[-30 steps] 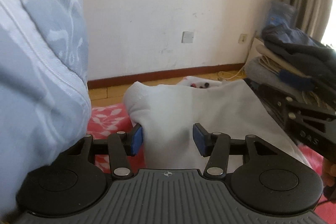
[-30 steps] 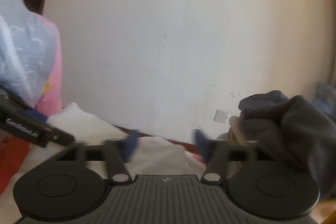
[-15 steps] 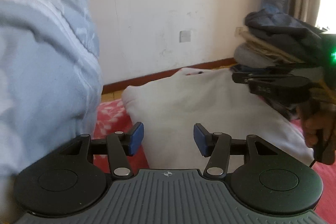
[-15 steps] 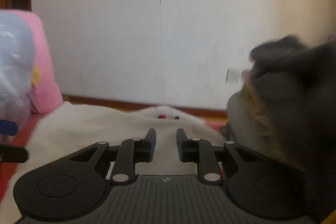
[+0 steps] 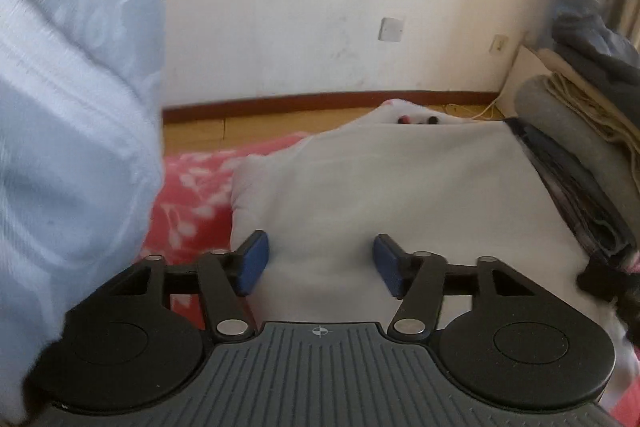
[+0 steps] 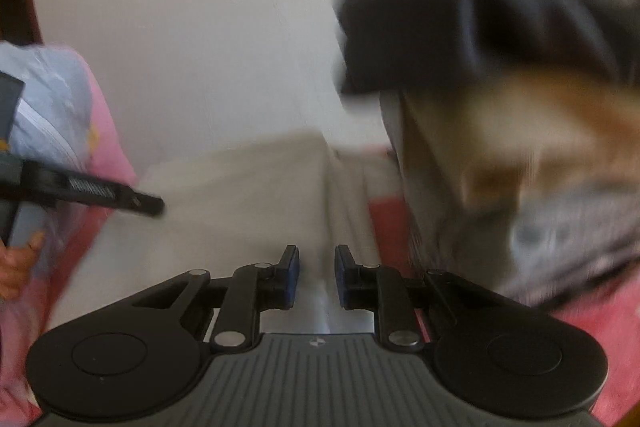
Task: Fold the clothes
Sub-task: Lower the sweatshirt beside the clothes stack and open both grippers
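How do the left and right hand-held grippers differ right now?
Gap: the left hand-held gripper stands wide with its jaws opening; the right hand-held gripper shows only a narrow gap.
Place: the left sits over the near left part of the white garment; the right sits at that garment's right edge, beside the stack of folded clothes.
View: the left view is sharp; the right is blurred.
Shared: blue pads, and neither visibly pinches cloth.
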### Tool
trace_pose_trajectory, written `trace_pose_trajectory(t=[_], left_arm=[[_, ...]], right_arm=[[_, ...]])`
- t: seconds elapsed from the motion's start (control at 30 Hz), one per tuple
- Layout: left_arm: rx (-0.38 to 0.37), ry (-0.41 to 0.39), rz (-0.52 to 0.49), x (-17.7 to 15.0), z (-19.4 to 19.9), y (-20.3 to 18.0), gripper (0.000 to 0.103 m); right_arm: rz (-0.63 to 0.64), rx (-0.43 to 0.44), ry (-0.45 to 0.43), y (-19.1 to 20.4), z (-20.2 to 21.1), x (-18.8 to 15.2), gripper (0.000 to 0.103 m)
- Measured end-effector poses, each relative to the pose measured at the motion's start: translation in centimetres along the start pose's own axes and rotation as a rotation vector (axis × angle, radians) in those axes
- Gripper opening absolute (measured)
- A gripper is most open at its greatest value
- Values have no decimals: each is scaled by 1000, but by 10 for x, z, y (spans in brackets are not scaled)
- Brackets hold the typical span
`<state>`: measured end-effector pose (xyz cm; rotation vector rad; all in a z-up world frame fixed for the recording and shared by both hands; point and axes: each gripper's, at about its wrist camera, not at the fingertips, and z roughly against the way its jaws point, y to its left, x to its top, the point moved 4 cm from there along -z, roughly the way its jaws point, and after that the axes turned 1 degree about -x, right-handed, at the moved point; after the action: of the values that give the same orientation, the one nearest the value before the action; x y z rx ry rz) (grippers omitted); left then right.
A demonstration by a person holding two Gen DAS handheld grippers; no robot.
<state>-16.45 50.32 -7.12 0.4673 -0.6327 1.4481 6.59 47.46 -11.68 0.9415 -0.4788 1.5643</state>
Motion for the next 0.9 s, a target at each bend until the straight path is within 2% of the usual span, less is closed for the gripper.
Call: trace_pose_trajectory(t=[0.1, 0.23, 0.33, 0.43, 0.5, 0.6, 0.73, 0.83, 0.9], left_arm=[[-6, -12, -10, 3, 4, -6, 63], [-16, -21, 1, 6, 6, -3, 63], [-17, -19, -14, 7, 9, -6, 63], [-56, -13, -44, -4, 30, -9, 63], [-107, 11, -106, -12, 44, -18, 63], [-157, 68, -280, -30, 58, -42, 64], [-212, 184, -521, -64, 66, -71, 66], [-139, 161, -690, -87, 68, -82, 67], [-143, 128, -692, -82, 80, -85, 67]], right_arm=[[1, -2, -21, -5, 15, 1, 20], [25, -1, -85, -5, 59, 7, 20], [92, -16, -73, -2, 89, 0, 20], [141, -11, -22, 4, 115, -14, 20], [130, 18, 14, 8, 124, -22, 20], [164, 21, 43, 24, 121, -34, 20], [154, -45, 87, 23, 93, -51, 20], [68, -90, 127, 7, 79, -59, 15], [52, -88, 103, 8, 92, -55, 15]])
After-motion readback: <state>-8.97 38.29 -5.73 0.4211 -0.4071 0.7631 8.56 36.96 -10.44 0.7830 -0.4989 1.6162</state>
